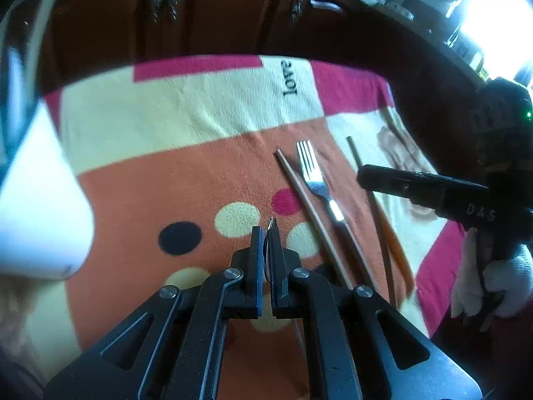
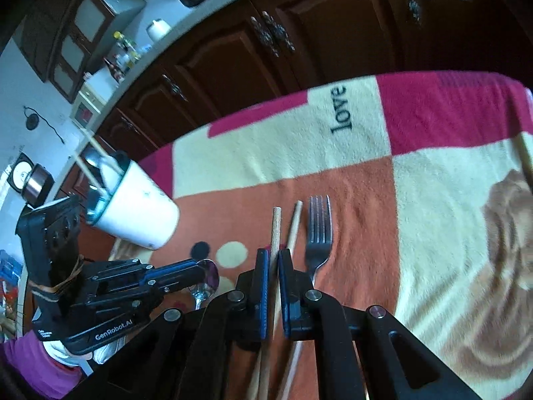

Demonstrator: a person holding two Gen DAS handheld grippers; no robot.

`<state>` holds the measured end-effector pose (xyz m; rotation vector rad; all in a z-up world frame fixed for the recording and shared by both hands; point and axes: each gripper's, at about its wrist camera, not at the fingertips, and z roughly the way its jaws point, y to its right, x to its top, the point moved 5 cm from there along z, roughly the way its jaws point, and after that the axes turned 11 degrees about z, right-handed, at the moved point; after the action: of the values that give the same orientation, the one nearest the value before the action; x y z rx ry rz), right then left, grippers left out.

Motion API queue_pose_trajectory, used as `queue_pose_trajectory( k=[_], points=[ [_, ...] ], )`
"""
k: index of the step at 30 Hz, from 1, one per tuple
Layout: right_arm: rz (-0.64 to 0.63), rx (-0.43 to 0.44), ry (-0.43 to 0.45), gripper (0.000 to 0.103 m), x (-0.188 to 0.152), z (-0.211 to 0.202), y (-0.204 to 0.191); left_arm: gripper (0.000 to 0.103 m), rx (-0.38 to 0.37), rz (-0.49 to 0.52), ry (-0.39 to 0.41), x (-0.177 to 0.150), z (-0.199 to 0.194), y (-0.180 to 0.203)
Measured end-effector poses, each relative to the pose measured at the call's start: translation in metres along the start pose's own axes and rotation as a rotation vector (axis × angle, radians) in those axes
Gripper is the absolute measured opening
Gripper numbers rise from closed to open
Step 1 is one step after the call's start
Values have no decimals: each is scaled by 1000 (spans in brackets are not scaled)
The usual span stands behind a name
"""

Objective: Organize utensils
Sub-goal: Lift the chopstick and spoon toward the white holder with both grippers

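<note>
My left gripper [image 1: 265, 230] is shut on a metal spoon [image 1: 270, 224], seen edge-on between the pads; the right wrist view shows its bowl [image 2: 209, 275] held above the blanket. My right gripper [image 2: 273, 255] is shut on a wooden chopstick [image 2: 275, 225] and appears at the right of the left wrist view [image 1: 363, 175]. A second chopstick [image 2: 294, 223] and a fork [image 2: 319, 230] lie on the orange patch beside it. The white cup [image 2: 140, 206] with a blue rim stands at the left and holds two chopsticks [image 2: 100, 153].
A patterned blanket [image 2: 416, 183] covers the table. Another chopstick [image 2: 526, 156] lies at the far right edge. Dark wooden cabinets [image 2: 299, 40] stand behind the table. The cup looms close at the left in the left wrist view [image 1: 36, 206].
</note>
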<state>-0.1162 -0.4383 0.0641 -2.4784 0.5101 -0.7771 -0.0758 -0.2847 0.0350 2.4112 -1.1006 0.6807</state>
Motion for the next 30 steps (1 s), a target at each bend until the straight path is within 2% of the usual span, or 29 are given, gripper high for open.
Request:
queue_pose_trajectory(
  k=[12, 19, 30],
  points=[
    [-107, 46, 129, 5, -18, -70, -62, 2, 66, 1, 145, -6, -90, 10],
    [-173, 36, 162, 5, -24, -87, -92, 2, 106, -8, 195, -12, -125, 9],
    [-271, 55, 206, 5, -13, -108, -145, 2, 180, -29, 261, -14, -181, -8]
  ],
)
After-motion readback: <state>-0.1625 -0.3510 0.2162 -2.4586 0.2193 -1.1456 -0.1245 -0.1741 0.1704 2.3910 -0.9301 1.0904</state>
